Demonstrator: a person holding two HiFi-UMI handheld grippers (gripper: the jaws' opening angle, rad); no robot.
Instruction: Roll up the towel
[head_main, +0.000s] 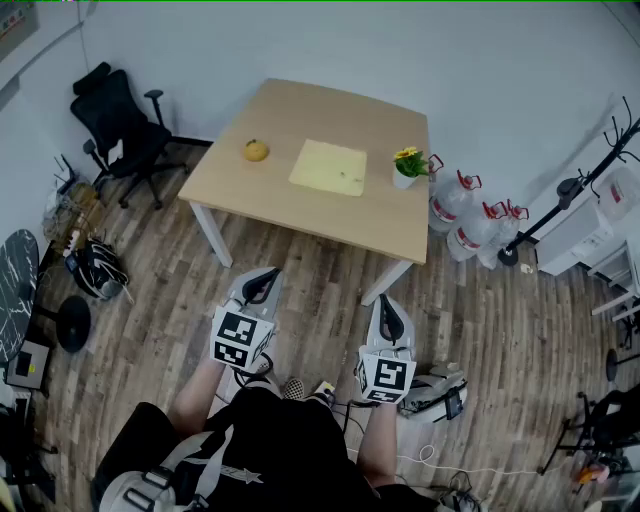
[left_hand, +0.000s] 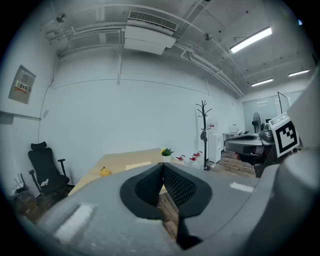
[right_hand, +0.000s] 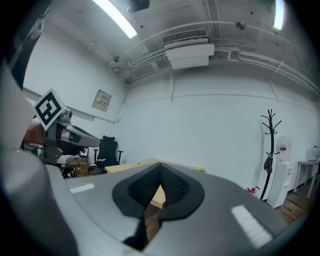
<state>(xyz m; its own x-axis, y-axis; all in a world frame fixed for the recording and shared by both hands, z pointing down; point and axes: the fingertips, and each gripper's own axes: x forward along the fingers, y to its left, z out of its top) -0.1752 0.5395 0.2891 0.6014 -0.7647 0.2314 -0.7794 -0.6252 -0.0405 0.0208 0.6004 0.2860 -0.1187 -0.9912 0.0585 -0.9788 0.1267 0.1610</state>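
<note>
Towel (head_main: 328, 167) upper centre, well above left gripper (head_main: 260, 287) and right gripper (head_main: 390, 320); both pinched closed, empty (neither clearly nearer).

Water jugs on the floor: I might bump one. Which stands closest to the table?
The leftmost jug in the head view, beside the table corner with the potted plant; the other two stand farther right, toward the coat rack.

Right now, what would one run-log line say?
phase: not started | towel: flat on table | left gripper: shut, empty | right gripper: shut, empty
</note>
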